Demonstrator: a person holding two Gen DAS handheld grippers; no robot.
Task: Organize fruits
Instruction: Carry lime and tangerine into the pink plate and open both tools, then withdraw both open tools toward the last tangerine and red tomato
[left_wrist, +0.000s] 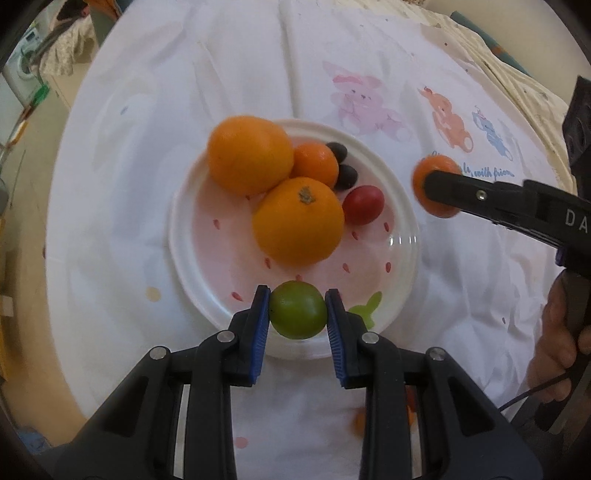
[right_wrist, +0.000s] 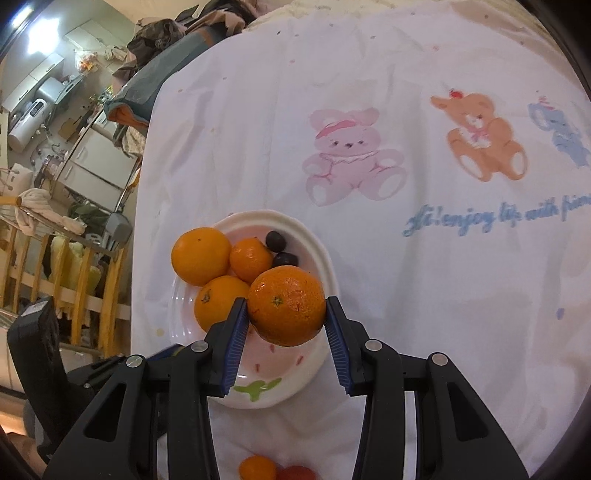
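Observation:
A white plate (left_wrist: 207, 295) (right_wrist: 321, 258) on the cloth holds two large oranges (left_wrist: 249, 155) (left_wrist: 297, 221), a small mandarin (left_wrist: 316, 164), two dark grapes (left_wrist: 347, 176) and a red cherry tomato (left_wrist: 364, 205). My left gripper (left_wrist: 297, 314) is shut on a green lime (left_wrist: 297, 314) over the plate's near rim. My right gripper (right_wrist: 286, 310) is shut on a mandarin (right_wrist: 286, 304) (left_wrist: 424, 184) and holds it above the plate's right edge; it shows from the side in the left wrist view (left_wrist: 437, 188).
A white tablecloth with printed bears (right_wrist: 351, 155) covers the table. A small orange fruit (right_wrist: 256, 467) and a red one (right_wrist: 297, 472) lie on the cloth near me. The table edge and room clutter are at the left (right_wrist: 74, 184).

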